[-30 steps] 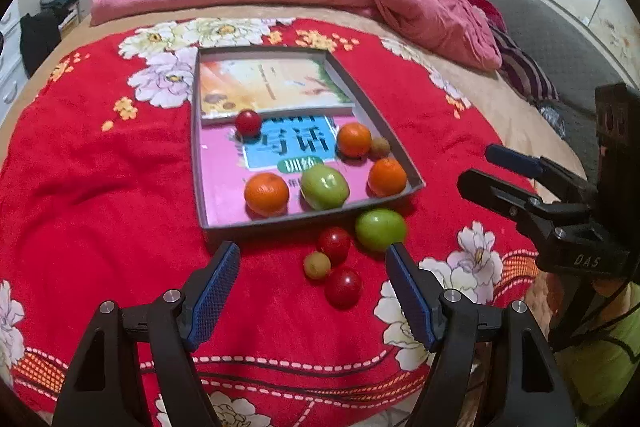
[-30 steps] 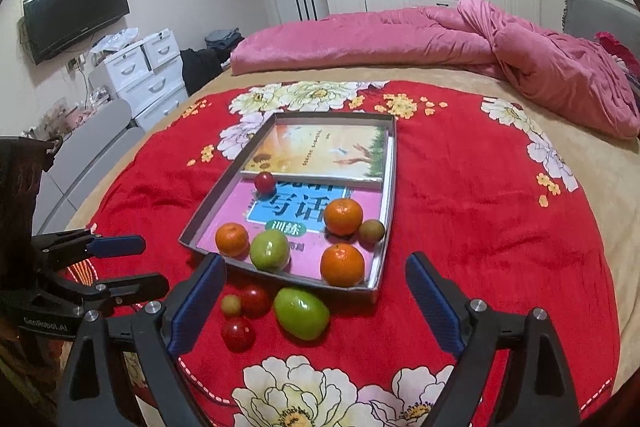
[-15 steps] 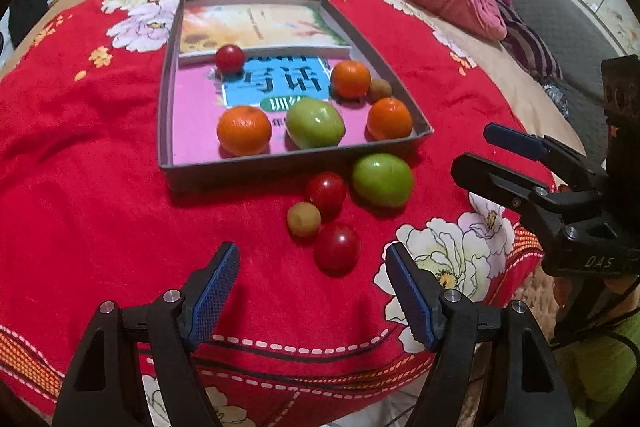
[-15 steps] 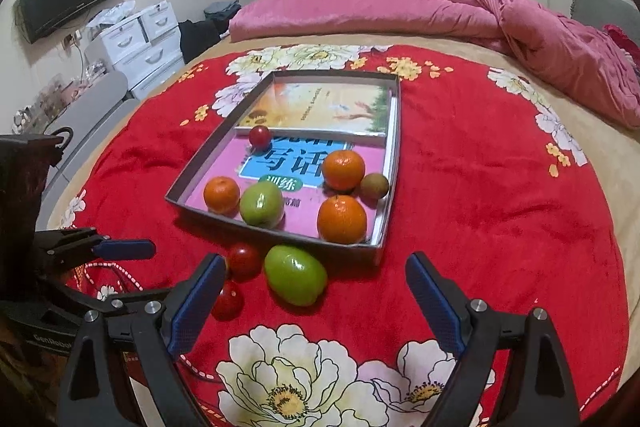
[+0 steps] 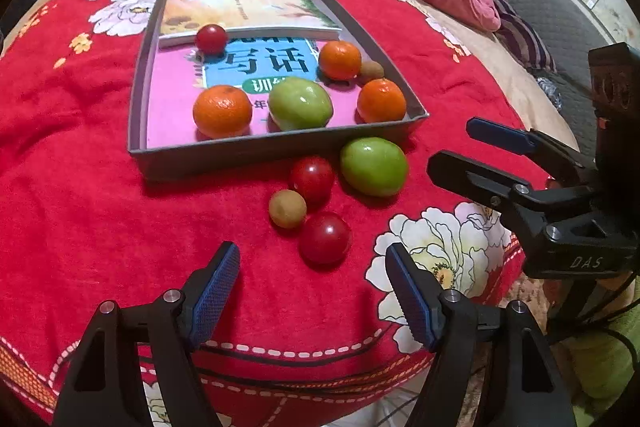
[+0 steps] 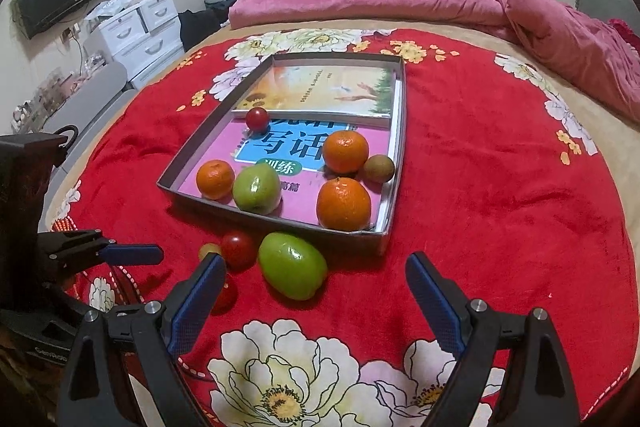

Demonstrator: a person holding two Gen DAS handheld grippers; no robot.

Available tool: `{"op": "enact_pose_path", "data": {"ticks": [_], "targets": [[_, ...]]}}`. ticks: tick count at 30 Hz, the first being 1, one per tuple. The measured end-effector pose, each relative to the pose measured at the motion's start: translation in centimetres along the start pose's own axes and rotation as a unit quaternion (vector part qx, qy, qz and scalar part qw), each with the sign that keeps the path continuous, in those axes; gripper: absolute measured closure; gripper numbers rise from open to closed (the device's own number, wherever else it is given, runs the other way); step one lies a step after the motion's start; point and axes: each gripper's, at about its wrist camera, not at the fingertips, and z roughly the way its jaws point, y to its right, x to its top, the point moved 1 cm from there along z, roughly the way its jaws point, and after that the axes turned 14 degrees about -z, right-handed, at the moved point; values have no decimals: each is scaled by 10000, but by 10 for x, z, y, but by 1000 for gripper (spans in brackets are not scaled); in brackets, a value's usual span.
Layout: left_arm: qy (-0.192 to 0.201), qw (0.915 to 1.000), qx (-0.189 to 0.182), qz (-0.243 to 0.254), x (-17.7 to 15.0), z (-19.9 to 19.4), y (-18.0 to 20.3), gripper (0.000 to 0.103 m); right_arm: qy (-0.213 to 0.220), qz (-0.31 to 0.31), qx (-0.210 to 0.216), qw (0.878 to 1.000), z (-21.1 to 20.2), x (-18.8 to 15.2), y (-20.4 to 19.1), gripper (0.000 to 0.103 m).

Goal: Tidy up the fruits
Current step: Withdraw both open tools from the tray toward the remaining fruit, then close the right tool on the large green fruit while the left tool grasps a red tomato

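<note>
**Both claws spread above the loose fruit in front of the tray**

Your left claw (image 5: 312,291) is spread with nothing between its blue pads; it hangs over the red flowered blanket (image 5: 80,211) on the bed, just short of the nearest red fruit (image 5: 325,238). Your right claw (image 6: 316,301) is also spread and pinches nothing. In its own view the loose green fruit (image 6: 292,265) lies between and just beyond its fingers, not touching either pad.

Four fruits lie on the blanket in front of the grey tray (image 5: 276,153):
- the nearest red fruit, touching or almost touching a small brownish-green fruit (image 5: 287,209)
- a second red fruit (image 5: 312,179) just behind those two
- the loose green fruit (image 5: 374,166), close to the tray's front wall near its right corner

Inside the tray, resting on a pink book (image 5: 172,111), you have an orange (image 5: 222,111) at the front left, a green fruit (image 5: 300,103) beside it, another orange (image 5: 381,101) at the front right, a third orange (image 5: 340,60) behind that, and a small brown fruit (image 5: 371,70) by the right wall. A small red fruit (image 5: 211,39) sits further back, against the edge of a second book (image 5: 244,9) that fills the far half of the tray.

From the left view your right claw appears at the right edge, beyond the loose green fruit.
</note>
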Motion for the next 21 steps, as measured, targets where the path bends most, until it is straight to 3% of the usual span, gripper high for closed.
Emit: {"op": "enact_pose_path", "data": {"ticks": [12,18,20,21], "targets": [[-129,9998,-98,69,-4,11,6,27,-326,1,169,9993,24,-6,1,12],[-229,9996,-181,67,-3,19,7,37,-517,-57,417,9978,45,-6,-1,12],[-263,9994,-191,73,-4,22,8,42,-597,-31,510,9969,53,-5,0,15],[-275,9994,-191,77,-4,23,8,44,-646,-44,517,9966,57,-4,0,22]]}}
